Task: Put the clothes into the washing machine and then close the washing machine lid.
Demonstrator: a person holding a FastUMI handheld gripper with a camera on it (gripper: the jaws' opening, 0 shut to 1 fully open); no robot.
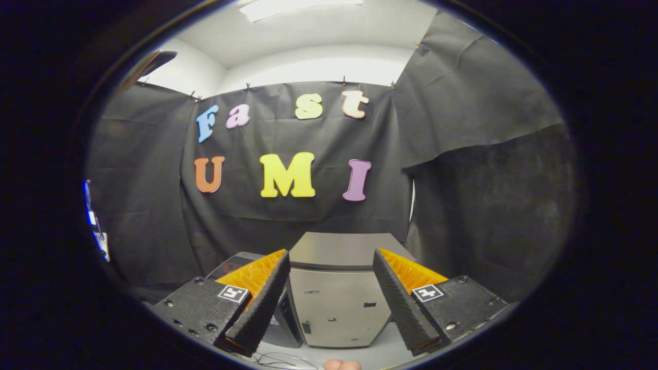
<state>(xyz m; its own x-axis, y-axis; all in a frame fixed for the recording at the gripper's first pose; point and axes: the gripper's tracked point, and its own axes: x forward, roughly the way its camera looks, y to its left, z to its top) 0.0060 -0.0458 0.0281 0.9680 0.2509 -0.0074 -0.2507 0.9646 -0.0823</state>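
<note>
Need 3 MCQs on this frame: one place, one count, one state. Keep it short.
1. Where is the grey box-shaped machine?
A. Beyond the jaws, seen through the gap between them
B. Clamped between the jaws
C. Hanging on the booth wall

2. How many fingertips of a hand show near the gripper?
A. None
B. Two
C. Five

3. What state is the gripper in?
A. Shut on cloth
B. Open, holding nothing
C. Shut on the machine

Answers: 1 A, the machine stands past the jaws with space around it. 2 B, two rounded tips peek in. 3 B, the jaws stand wide apart with nothing between them.
</note>
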